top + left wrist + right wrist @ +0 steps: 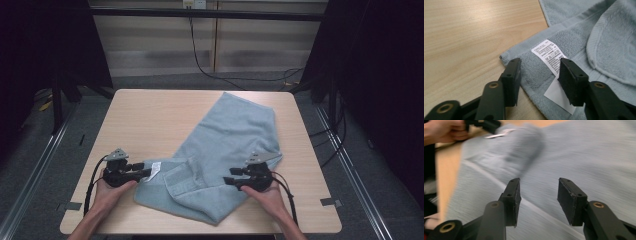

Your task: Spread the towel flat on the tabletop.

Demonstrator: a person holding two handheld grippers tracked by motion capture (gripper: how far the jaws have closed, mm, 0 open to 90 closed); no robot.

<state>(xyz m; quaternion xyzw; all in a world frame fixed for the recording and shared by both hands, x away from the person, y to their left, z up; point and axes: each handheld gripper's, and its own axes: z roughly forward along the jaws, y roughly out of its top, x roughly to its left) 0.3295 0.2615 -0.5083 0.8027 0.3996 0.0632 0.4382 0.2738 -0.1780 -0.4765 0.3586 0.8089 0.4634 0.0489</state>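
High view: blue-grey towel (220,155) lies diagonally on the counter (145,117), near part bunched and folded over. Left claw (146,173) at the towel's near-left edge by the white care label (155,168); right claw (229,181) over the near-right fold. Left gripper view: jaws released, straddling the label (548,53); print too small to read. Right gripper view: blurred, right claw (538,195) released above cloth, nothing clamped.

Black tongs (148,172) w/ brass screws, grey triangular top plates, black cables; forearms bare, no sleeves.
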